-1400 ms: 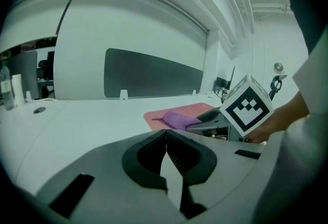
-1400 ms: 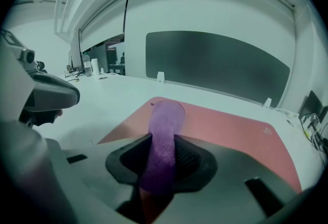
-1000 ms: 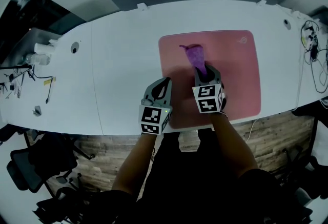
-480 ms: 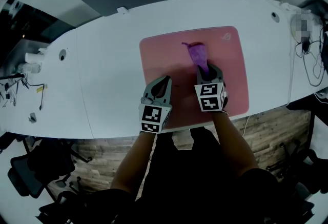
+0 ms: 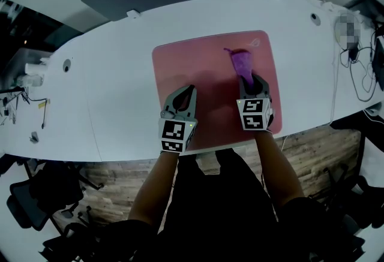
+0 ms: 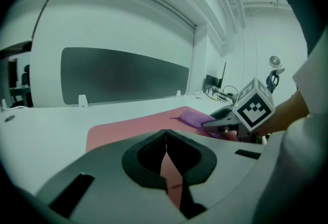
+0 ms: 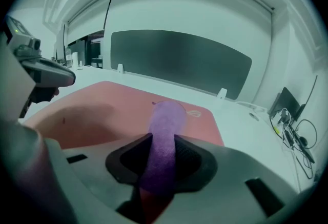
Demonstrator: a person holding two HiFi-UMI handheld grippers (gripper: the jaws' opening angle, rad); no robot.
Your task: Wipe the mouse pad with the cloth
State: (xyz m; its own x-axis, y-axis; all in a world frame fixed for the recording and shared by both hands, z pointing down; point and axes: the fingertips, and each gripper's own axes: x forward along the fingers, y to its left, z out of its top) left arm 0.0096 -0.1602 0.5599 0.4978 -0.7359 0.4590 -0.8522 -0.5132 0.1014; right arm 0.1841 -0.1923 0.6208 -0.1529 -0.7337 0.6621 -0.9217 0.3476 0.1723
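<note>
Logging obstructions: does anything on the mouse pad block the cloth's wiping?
No loose object. Only the shut left tool hangs over the near left of the mouse pad, left of the cloth in the right tool.

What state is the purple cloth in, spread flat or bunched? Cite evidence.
Bunched: the cloth runs as a narrow roll from the right gripper's shut jaws onto the mouse pad, not spread flat.

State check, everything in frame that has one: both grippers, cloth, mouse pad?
Mouse pad: lying flat on the table.
Cloth: bunched into a strip, lying on the mouse pad, near end clamped.
Right gripper: shut on the cloth.
Left gripper: jaws together, nothing between them, over the near left part of the mouse pad.
</note>
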